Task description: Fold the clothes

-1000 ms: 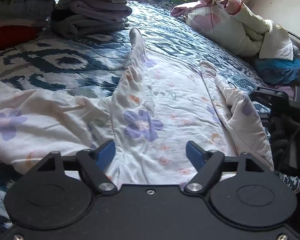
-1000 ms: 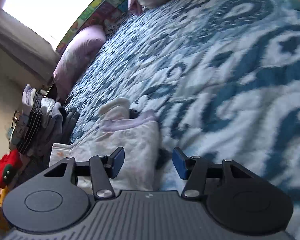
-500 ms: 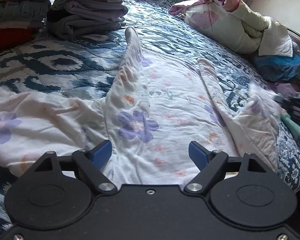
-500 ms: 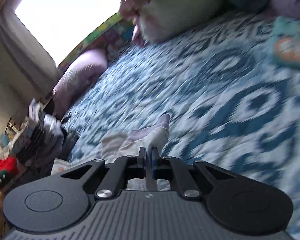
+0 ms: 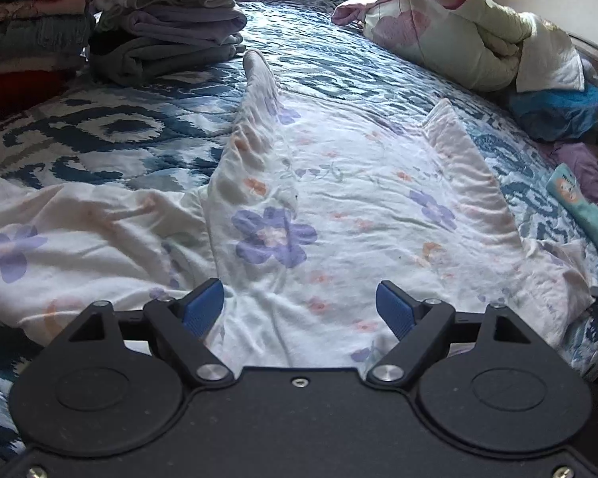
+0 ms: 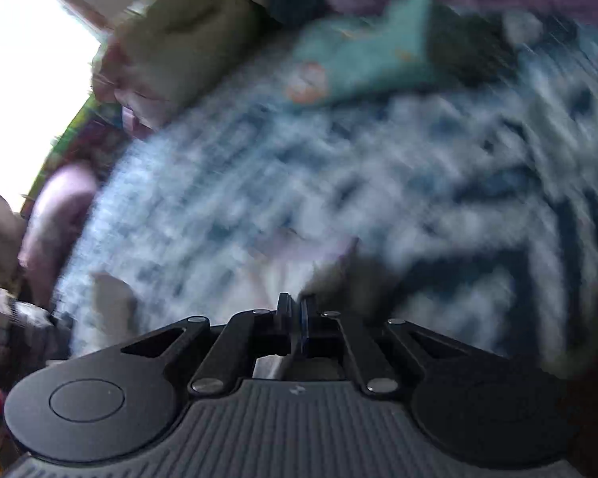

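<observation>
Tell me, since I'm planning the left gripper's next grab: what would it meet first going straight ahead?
Likely the floral garment spread on the bed: the left gripper, jaws open, points low along it. Depth is unclear, so where exactly it would touch cannot be told.

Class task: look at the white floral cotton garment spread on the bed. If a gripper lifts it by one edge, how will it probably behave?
The white floral cotton garment would probably droop and sag: it lies wrinkled, with soft ridges along both sides. It looks thin, so likely light for its spread. Lifted by one edge, the remainder would likely drag across the blue patterned quilt rather than rise flat.
</observation>
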### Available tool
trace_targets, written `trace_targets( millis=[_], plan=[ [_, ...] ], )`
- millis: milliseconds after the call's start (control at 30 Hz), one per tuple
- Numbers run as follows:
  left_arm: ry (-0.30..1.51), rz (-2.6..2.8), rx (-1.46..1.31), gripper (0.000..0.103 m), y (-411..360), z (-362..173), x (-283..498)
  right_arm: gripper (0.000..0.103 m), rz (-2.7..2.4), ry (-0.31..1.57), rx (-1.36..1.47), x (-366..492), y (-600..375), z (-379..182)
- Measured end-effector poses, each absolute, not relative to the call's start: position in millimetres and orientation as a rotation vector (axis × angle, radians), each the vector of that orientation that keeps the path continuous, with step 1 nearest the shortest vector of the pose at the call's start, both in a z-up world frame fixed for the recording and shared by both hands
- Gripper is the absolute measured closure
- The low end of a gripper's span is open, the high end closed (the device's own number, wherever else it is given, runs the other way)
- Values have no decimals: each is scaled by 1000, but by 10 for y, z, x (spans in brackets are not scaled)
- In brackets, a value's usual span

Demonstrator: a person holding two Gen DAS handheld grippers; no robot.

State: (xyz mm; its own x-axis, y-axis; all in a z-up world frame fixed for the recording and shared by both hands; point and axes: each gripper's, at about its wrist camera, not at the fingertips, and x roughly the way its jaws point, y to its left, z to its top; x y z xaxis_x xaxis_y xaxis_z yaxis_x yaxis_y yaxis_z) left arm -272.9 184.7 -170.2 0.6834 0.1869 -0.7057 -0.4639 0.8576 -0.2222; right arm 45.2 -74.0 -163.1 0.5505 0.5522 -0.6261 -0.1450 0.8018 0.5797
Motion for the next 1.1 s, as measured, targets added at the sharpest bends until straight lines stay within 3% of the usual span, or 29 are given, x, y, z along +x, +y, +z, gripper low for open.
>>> trace_targets(
  millis=[267,500,633,700,733,800,933,1100],
  plan=[
    [721,378,-413,19,1842,-1674,-2777,93,361,941,417,299,-842,-1679],
    [663,336,-433,19,1801,-1587,-2788,93,698,890,225,31,-121,-1360],
    [699,325,-447,19,1809,-1662,-2743,92,877,1017,-6,-163,559,-1531],
    [708,323,-460,20,1837,-1691,-2747,97,845,1003,-199,-186,834,-1702],
    [705,324,-466,20,1851,-1686,-2761,103,826,1016,-188,-88,838,-1735],
    [688,328,-469,20,1869,-1645,-2793,103,786,1047,-101,139,753,-1718],
    [651,338,-460,20,1936,-1570,-2790,82,750,994,-106,291,687,-1487],
    [572,288,-475,32,2170,-1386,-2652,80,899,907,-103,108,984,-1269]
  ],
)
